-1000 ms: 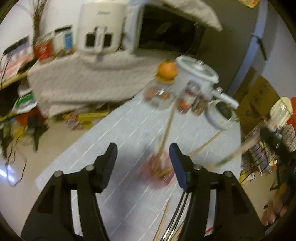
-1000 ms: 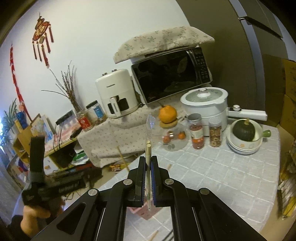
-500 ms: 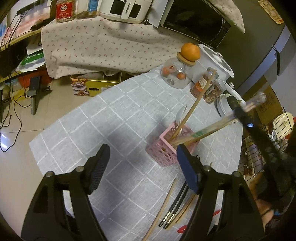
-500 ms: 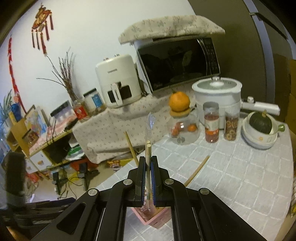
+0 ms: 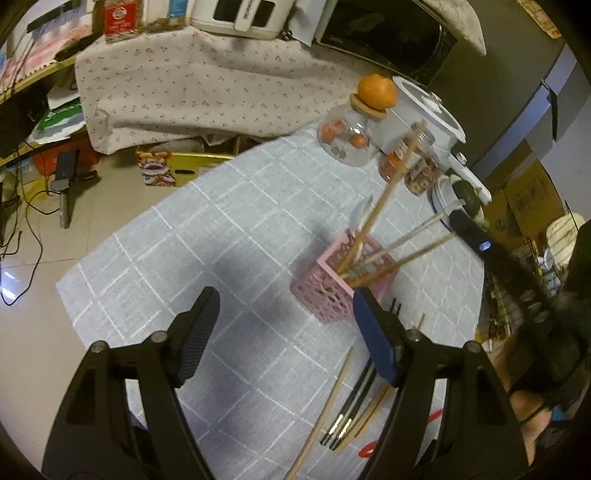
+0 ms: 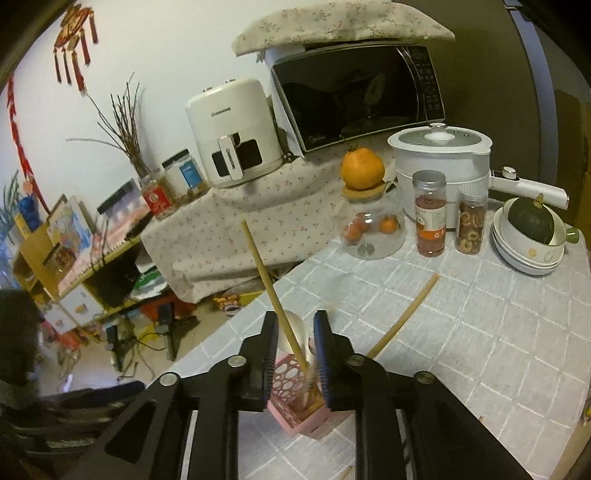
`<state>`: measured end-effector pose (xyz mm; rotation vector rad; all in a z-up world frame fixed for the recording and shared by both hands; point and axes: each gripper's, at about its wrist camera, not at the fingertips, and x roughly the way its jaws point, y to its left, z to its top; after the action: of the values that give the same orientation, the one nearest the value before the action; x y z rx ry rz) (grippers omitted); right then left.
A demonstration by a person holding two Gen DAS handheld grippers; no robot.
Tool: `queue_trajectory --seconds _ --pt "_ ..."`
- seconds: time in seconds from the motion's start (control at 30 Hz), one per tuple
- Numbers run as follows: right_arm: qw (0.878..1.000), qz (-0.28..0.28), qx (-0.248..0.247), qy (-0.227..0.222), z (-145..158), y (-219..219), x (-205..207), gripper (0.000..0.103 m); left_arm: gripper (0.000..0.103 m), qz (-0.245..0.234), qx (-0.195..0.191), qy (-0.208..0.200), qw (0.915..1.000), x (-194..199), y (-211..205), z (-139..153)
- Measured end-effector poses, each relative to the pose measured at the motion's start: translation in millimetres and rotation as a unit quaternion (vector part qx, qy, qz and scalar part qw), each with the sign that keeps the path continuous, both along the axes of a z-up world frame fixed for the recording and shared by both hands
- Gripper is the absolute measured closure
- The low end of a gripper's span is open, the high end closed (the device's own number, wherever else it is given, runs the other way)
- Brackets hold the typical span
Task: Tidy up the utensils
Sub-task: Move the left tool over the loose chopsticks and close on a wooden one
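This was a lived-in home kitchen corner. A microwave [image 6: 360, 98] under a folded floral cloth [image 6: 343, 22] and a white air fryer [image 6: 232, 131] stood on a cloth-draped side table [image 6: 236, 229], against a wall hung with red tasselled ornaments [image 6: 74, 40]. The grey checked tablecloth [image 6: 480, 332] carried a white electric pot [image 6: 441, 162], spice jars [image 6: 430, 214], a glass jar topped by an orange [image 6: 362, 168], and stacked bowls holding a green squash [image 6: 532, 221], while cables [image 5: 22, 236] and boxes littered the tiled floor [image 5: 33, 332].
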<state>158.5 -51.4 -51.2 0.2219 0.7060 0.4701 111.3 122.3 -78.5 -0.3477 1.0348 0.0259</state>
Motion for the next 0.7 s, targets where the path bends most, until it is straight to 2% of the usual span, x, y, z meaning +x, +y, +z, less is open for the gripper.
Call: queue_trajectory --seconds 0.07,0.17,0.33,0.5,0.7 --pt "1.000 0.003 -0.002 -0.003 9 -9 -6 0.073 0.027 -0.011 -0.006 0.010 0.9999 -1 -3 -4" --pt "1.000 0.005 -0.009 -0.003 22 -29 -18 0.058 0.025 -0.030 -0.008 0.028 0.9991 -4 -12 -12" --pt "0.999 0.002 -0.033 0.012 26 -65 -37 0.046 0.025 -0.070 0.005 0.063 0.9955 -10 -32 -31" --pt "0.996 -0.008 -0.070 0.056 2 -99 -50 0.038 0.025 -0.107 0.021 0.095 0.9895 -17 -51 -53" --pt "0.984 -0.015 -0.110 0.139 -39 -122 -54 0.037 0.025 -0.127 0.038 0.132 0.9823 -17 -69 -78"
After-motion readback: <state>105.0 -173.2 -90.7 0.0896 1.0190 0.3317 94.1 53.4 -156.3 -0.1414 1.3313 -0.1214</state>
